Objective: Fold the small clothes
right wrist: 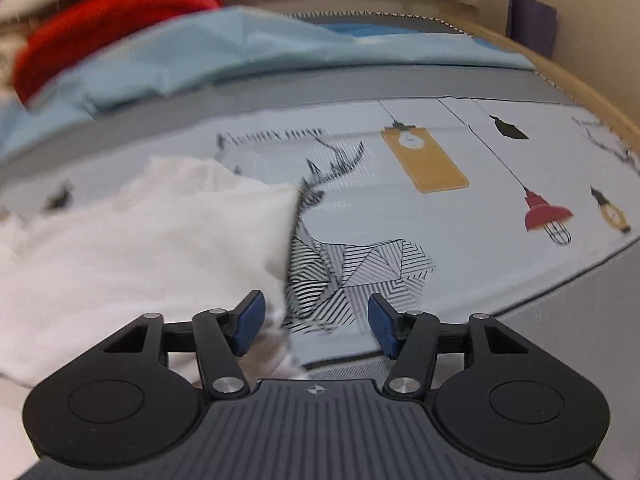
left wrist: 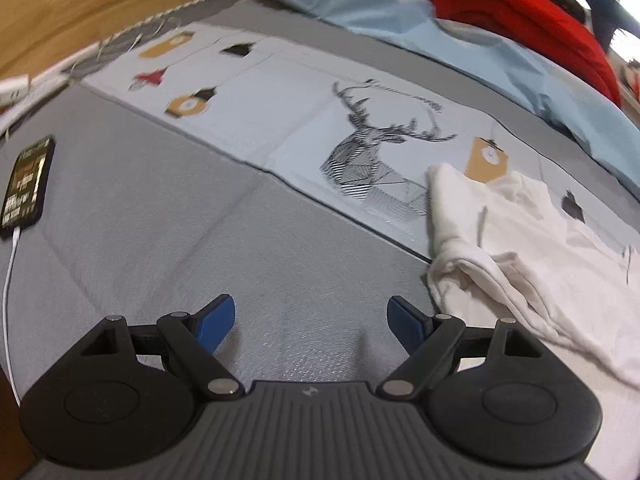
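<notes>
While nothing is pinched yet, easy to botch from here: left tongs (left wrist: 311, 322) wide open over bare grey bedspread (left wrist: 160, 208), phone (left wrist: 26, 186) and cable off to the far side, could snag if swung that way. White garment (left wrist: 532, 248) bunched to their right, near but untouched. Right tongs (right wrist: 316, 322) parted, gripping nothing, white garment (right wrist: 140, 240) edge just beside the left pad (right wrist: 250, 322); could grab a single layer and spoil the fold.
</notes>
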The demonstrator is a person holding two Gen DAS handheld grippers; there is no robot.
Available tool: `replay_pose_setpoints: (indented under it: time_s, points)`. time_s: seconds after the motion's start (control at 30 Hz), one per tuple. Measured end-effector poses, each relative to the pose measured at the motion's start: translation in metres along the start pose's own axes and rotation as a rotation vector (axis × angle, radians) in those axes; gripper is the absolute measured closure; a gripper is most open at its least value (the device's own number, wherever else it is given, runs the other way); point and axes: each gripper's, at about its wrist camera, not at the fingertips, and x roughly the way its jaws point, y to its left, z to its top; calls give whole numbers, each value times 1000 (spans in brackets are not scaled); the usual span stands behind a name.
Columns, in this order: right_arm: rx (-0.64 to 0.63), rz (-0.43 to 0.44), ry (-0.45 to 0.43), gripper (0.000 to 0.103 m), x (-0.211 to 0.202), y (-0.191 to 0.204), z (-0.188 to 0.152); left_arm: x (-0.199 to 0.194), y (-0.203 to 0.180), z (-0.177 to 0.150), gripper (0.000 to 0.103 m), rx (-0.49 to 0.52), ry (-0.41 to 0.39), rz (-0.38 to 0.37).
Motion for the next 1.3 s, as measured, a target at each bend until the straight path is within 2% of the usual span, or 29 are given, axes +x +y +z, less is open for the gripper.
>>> replay_pose_setpoints:
  time_s: [0.17,0.33,0.47,0.7,1.03,1.2,1.3]
  points:
    - [27,132,-15,39,-67,-8,-24,-4,-22,-10,16,100,-1,-43]
    - [22,165,53,38,-115,-15,-89,-9,-41,-31,16,233,-5,-86]
    - [16,213,65,38,-146,-16,-131,-18,-48,-52,16,303,-10,-116]
    - [11,246,51,38,-172,-21,-162,-40,-45,-99,16,425,-7,-134]
    - [-10,228,15,38,-196,-38,-196,-72,-11,-155,16,405,-14,-153]
    - [11,220,15,38,-203,-46,-209,-76,0,-181,16,358,20,-189]
    - [21,206,22,38,-204,-51,-215,-77,-1,-193,16,362,33,-197]
